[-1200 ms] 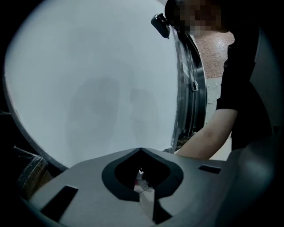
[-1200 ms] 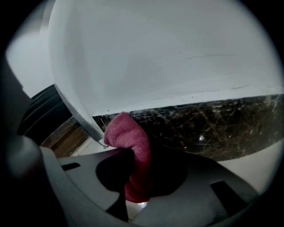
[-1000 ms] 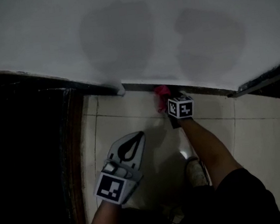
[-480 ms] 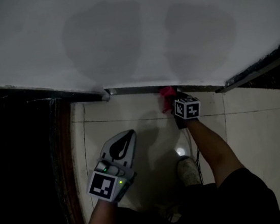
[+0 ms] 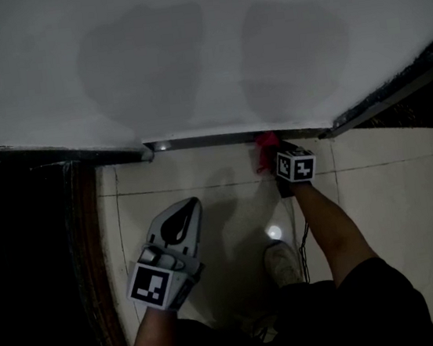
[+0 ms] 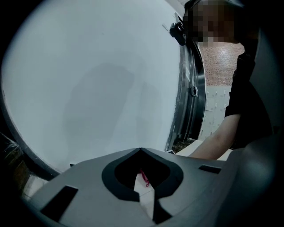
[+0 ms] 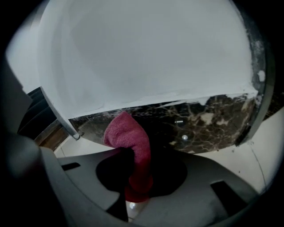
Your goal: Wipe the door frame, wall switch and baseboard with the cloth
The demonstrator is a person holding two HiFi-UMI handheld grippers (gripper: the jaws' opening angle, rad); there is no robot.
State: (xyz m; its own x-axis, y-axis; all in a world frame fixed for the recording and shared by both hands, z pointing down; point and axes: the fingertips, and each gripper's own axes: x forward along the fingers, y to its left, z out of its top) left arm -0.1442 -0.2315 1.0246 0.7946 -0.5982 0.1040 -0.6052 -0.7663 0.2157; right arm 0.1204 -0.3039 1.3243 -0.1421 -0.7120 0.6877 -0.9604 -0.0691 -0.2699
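Observation:
A red cloth (image 5: 264,147) is pressed against the dark marble baseboard (image 5: 212,139) at the foot of the white wall (image 5: 185,54). My right gripper (image 5: 272,158) is shut on it, just in front of the baseboard. In the right gripper view the cloth (image 7: 132,141) bulges up out of the closed jaws of the right gripper (image 7: 135,199) and touches the baseboard (image 7: 204,124). My left gripper (image 5: 187,206) hovers over the floor tiles, left of the right one, shut and holding nothing. In its own view the left gripper (image 6: 142,152) faces the wall (image 6: 88,88).
A dark doorway (image 5: 24,273) with a wooden threshold strip (image 5: 95,271) lies to the left. Another dark frame edge (image 5: 395,89) runs at the right. A metal door frame (image 6: 191,88) stands right of the wall. A shoe (image 5: 282,262) rests on the pale floor tiles (image 5: 394,200).
My right gripper has slid the cloth to the right along the baseboard, farther from the wall's left corner. The left gripper has stayed shut over the tiles.

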